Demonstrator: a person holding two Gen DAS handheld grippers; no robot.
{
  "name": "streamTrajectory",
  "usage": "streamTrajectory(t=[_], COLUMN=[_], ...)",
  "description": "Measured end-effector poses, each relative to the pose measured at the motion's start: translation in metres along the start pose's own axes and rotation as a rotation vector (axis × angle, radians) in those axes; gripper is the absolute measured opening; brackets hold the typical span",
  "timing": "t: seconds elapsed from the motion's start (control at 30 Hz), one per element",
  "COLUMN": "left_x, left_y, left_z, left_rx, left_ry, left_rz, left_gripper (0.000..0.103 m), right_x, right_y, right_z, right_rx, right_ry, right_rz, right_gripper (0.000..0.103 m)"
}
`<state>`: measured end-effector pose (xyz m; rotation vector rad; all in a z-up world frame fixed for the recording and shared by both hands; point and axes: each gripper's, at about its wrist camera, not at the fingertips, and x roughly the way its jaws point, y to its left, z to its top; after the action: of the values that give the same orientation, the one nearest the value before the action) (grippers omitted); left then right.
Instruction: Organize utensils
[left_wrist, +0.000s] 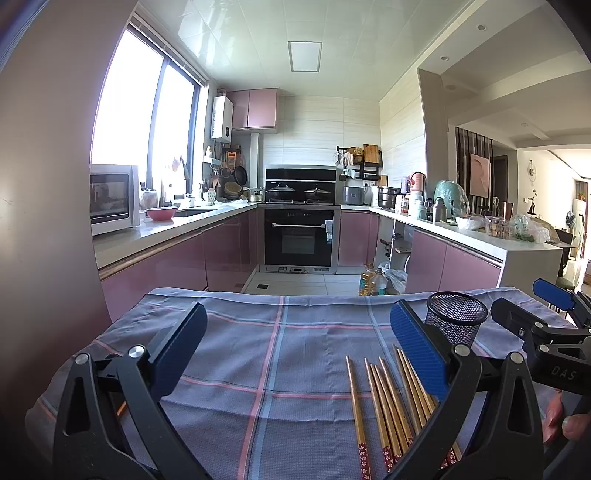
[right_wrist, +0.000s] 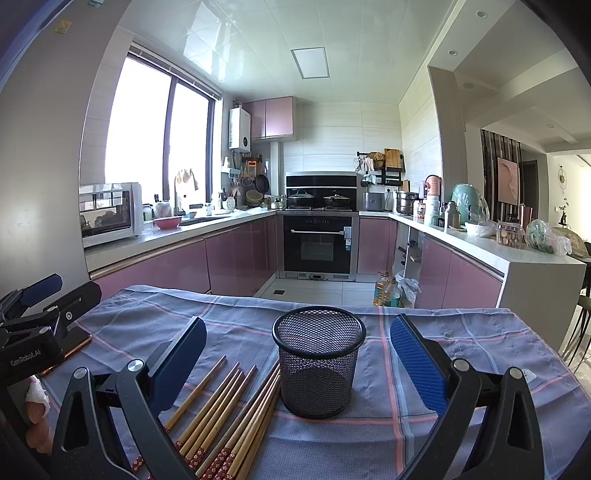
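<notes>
- Checked blue cloth (right_wrist: 461, 354) covers the table, kitchen behind.
- Bamboo chopsticks (right_wrist: 229, 417) lie loose on it, touching an upright mesh cup (right_wrist: 318, 363).
- Left gripper (left_wrist: 295, 354) and right gripper (right_wrist: 297, 363) both gape, grasping nothing.

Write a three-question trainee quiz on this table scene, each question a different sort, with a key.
1. True or false: the chopsticks already stand in the mesh cup.
2. Multiple choice: the right claw is A) open, B) shut on a chopstick, C) out of view.
3. Fill in: the chopsticks lie on a checked ____.

Key: 1 false, they lie flat beside the upright, empty cup. 2 A; the left claw is open too. 3 cloth.
</notes>
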<state>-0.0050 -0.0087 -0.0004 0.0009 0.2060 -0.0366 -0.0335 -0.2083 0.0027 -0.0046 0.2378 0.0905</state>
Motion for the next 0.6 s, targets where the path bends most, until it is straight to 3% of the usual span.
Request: streamTrajectory(t=[0.6], left_x=[0.0043], left_y=[-0.0014], left_z=[-0.0024], left_rx=[0.001], left_ry=[0.015], left_rz=[-0.015], left_gripper=[0.098], right_x=[0.0014], right_y=[-0.0033], right_z=[-0.0016], right_rx=[0.003], right_ry=[0.013], right_rz=[-0.001], right_gripper=[0.097])
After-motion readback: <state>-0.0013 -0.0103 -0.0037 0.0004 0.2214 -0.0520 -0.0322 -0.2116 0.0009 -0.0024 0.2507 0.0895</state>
